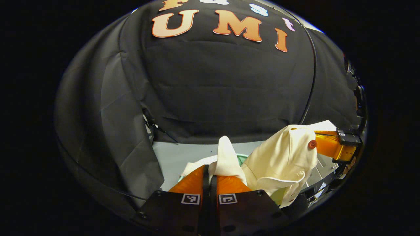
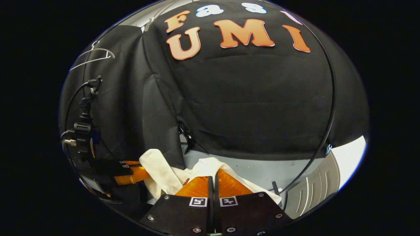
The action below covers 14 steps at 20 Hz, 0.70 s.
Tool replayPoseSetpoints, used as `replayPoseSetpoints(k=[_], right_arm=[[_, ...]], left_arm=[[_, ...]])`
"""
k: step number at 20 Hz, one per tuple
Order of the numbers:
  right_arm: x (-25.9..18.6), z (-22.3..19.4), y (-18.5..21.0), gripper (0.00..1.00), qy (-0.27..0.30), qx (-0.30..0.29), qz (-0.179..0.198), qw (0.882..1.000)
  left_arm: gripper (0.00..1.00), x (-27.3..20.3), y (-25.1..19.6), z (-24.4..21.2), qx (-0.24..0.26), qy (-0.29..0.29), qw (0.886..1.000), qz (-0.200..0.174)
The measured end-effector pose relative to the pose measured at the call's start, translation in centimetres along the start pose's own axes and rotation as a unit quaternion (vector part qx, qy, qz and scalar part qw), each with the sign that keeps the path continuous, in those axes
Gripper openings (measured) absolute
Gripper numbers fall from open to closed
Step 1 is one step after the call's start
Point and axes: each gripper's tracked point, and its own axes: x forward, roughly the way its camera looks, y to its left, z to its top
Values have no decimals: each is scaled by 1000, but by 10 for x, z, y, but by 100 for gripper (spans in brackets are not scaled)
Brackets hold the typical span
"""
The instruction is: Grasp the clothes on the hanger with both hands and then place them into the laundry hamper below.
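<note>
Your left hand-held gripper (image 1: 210, 177) has its orange fingers closed tight on a fold of the cream garment (image 1: 282, 160), with cloth rising between the tips. Your right hand-held gripper (image 2: 214, 183) is likewise pinched shut on another part of the same garment (image 2: 164, 177), fabric spilling over both fingers. From the left gripper view, the bulk of the shirt hangs bunched between the two tools, low over the pale tabletop (image 1: 170, 157). The empty white hanger (image 2: 92, 57) sits high up at the left of the right gripper view, so the garment looks free of it, and the step in hand is the lowering.

A sliver of pale green rim (image 1: 242, 158) shows just behind the cloth in the left gripper view; it is probably the hamper, though too little shows to be sure. Keep both grips firm and bring the two tools down together at an even pace, so the loose middle drops inside first. Hold them near each other to stop a sleeve draping over the edge, and release only once the bulk rests within.
</note>
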Motion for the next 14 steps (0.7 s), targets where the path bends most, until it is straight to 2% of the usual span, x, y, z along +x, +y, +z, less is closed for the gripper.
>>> replayPoseSetpoints(k=[6, 7, 8, 14], right_arm=[[51, -81, -16, 0, 65, 29, -17, 997], [60, -93, -15, 0, 77, 32, -18, 996], [70, -106, -15, 0, 89, 32, -20, 995], [115, -181, -16, 3, 168, 29, -43, 984]], left_arm=[[5, 48, 12, -72, -48, 76, 996, 14], [7, 55, 13, -85, -52, 91, 994, 15], [5, 62, 15, -98, -57, 105, 993, 16], [8, 98, 21, -163, -81, 188, 978, 27]])
